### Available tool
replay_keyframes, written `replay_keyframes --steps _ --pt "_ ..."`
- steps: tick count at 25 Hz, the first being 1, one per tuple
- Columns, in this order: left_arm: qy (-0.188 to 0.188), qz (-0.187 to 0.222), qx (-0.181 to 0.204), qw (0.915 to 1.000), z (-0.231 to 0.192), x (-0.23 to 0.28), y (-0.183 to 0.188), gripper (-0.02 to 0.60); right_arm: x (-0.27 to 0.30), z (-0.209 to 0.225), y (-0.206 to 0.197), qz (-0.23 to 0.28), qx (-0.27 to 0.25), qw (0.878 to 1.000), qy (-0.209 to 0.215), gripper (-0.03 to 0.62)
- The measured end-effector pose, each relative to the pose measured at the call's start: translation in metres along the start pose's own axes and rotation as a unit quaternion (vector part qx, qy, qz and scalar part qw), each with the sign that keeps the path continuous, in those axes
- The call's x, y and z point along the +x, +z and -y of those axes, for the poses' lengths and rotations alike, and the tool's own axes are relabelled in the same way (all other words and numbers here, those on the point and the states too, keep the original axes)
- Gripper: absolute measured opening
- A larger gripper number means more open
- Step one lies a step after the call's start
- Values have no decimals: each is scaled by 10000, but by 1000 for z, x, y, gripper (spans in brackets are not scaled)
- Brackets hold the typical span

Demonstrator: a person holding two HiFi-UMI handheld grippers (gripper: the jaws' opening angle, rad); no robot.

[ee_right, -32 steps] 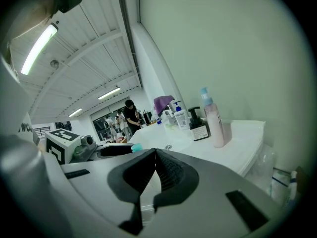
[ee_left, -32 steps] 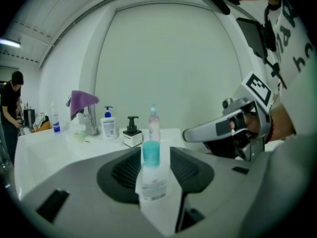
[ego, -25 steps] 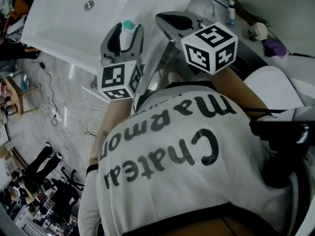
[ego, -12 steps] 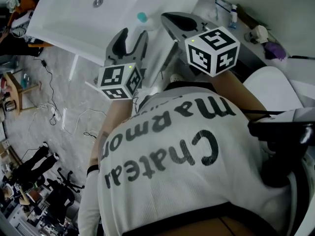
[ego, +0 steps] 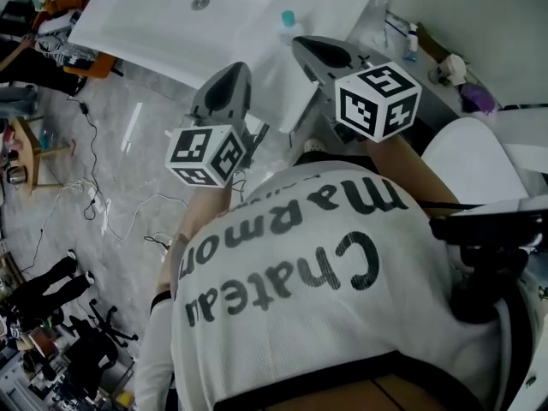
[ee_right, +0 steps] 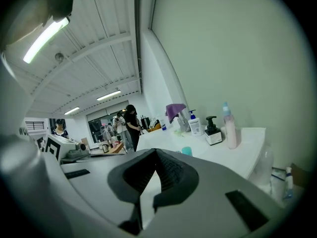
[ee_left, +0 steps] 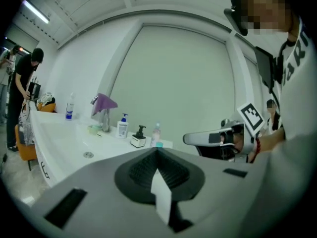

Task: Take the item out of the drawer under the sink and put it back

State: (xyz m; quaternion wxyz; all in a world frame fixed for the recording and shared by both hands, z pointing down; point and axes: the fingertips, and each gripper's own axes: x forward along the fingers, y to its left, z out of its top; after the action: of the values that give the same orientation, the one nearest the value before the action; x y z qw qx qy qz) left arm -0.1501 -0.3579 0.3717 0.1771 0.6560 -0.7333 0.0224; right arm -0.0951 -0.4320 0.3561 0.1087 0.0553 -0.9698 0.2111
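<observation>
Now left tool (ego: 232,68) just closed, empty; right tool (ego: 305,46) closed, empty; sink (ego: 154,26) top cut off.

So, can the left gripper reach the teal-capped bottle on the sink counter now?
Probably yes: nothing stands between the left gripper and the teal-capped bottle, but its jaws have just closed empty and must open first.

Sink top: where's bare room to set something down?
Bare: the basin around the drain, out to its front rim, and the counter end past the pink bottle. Crowded: the back edge along the wall, with the purple cloth, pump bottle and black dispenser in a row. A teal-capped item takes the flat beside the basin.
</observation>
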Motion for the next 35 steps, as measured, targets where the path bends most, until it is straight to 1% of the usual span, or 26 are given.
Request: replay_keyframes --steps 2,4,9,12,14,18,22,27,32,35 --pt "42 -48 -120 9999 -5 27 8 9 15 30 9 -123 -99 9999 -6 11" --pt "54 -58 -182 9998 -6 24 11 9 19 34 7 -229 -215 9995 -73 11" --pt "143 61 -318 9994 -10 -44 7 9 -3 -6 -11 -234 -244 9992 -228 11" --pt "173 74 -347 9992 -13 -90 1 9 -28 -29 -18 -167 -294 9983 -472 11" --pt "198 88 -370 9991 -16 -115 -2 9 -42 -37 -24 -138 -266 9972 -680 11" --pt "304 58 -388 9988 -26 -132 -14 9 -57 -30 -39 -105 -114 9948 -1003 11" --pt "344 -6 -477 9983 -30 -133 -20 9 -63 -26 -49 -237 -103 9931 -1145 11" --pt "228 -10 -539 9983 -18 -149 -21 9 -77 -47 -55 -342 -270 9920 -1186 11" --pt "24 104 -461 9989 3 -179 -20 9 -101 -79 -59 -265 -392 9905 -1289 11" --pt "-77 160 -425 9989 10 -187 -20 9 -107 -88 -58 -208 -431 9899 -1338 11"
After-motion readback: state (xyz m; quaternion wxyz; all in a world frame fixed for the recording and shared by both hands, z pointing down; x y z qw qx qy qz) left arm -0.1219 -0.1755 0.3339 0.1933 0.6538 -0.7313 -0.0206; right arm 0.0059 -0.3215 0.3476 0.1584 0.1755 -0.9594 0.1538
